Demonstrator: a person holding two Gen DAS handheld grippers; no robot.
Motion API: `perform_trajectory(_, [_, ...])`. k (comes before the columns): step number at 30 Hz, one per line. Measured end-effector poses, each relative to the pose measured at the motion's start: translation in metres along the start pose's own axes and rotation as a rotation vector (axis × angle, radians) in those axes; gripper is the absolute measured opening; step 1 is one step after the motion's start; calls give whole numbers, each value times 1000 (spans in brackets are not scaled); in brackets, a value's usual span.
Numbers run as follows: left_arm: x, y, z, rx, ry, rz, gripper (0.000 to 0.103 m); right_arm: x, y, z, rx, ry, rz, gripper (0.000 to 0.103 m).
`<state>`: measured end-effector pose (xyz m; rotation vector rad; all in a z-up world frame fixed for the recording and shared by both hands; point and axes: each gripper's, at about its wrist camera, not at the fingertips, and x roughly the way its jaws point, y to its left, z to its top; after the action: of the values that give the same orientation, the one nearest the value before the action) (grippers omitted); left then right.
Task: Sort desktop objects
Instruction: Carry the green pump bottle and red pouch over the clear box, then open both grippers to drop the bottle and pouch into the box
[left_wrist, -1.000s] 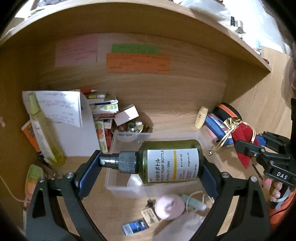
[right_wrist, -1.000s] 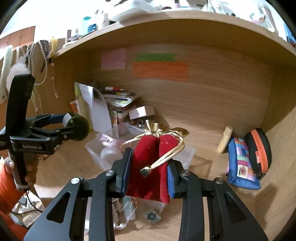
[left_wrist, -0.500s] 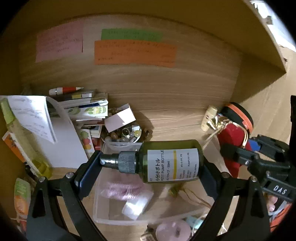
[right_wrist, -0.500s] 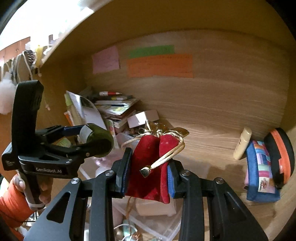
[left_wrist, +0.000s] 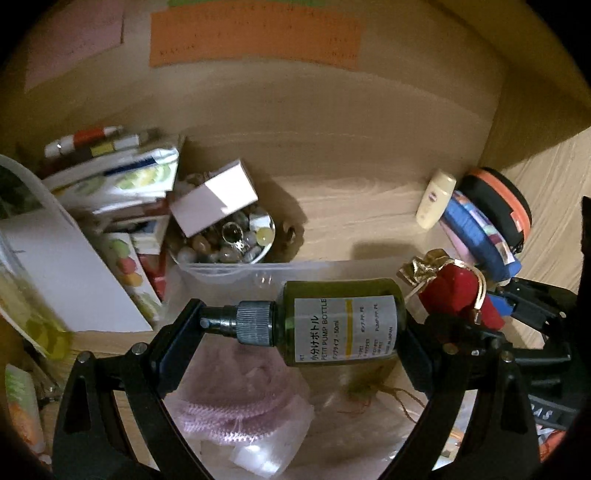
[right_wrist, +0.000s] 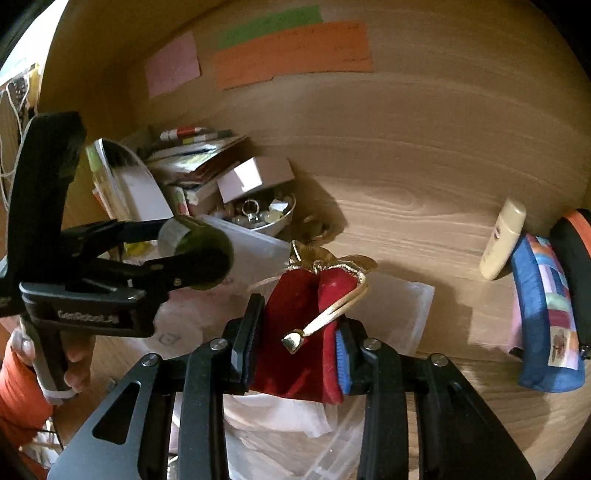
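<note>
Left fingers (left_wrist: 295, 328) clamping green pump bottle (left_wrist: 341, 323), right fingers (right_wrist: 295, 339) pinching red pouch (right_wrist: 301, 325), clear bin (left_wrist: 255, 269) beneath, bead bowl (left_wrist: 225, 240) behind

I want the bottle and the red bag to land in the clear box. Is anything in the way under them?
Nothing visible blocks the drop. The green pump bottle in the left gripper and the red pouch in the right gripper both hang over the clear plastic box. It has no lid on, only a pink item in plastic wrap.

Wooden worktop (right_wrist: 406, 221) with clear plastic bin (left_wrist: 221, 267), trinket bowl (left_wrist: 225, 240) behind it, cream tube (right_wrist: 503, 240) rightward.
</note>
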<state>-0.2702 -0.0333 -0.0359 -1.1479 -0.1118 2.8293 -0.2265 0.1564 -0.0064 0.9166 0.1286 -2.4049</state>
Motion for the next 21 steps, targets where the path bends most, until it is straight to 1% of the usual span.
perform_trajectory(6, [11,1,2,-18,45,-16,96,3,10,-3,-54,3,-38,37])
perform_trajectory(8, [13,1,2,-23,63,-31,96,4,12,-3,-63,-1,-65,41])
perform_trajectory(9, [14,1,2,-22,69,-34,96,4,14,-4,-70,-2,-68,42])
perform_trajectory(11, [14,1,2,-17,69,-31,96,3,19,-5,-94,-12,-90,43])
perform_trajectory(12, [14,0,2,-13,71,-25,96,5,22,-5,-107,-9,-93,46])
perform_trajectory(14, [16,-2,3,-7,82,-24,95,4,25,-6,-126,-3,-111,60])
perform_trajectory(16, [18,-4,4,-6,85,-30,95,3,28,-7,-145,-5,-128,65])
perform_trajectory(18, [14,-6,4,1,67,-22,95,1,30,-7,-158,-15,-140,68])
perform_trajectory(20, [11,-8,5,6,57,-19,95,-2,31,-7,-163,-24,-147,83])
perform_trajectory(21, [9,-7,5,4,53,-21,95,-4,32,-7,-167,-33,-145,85])
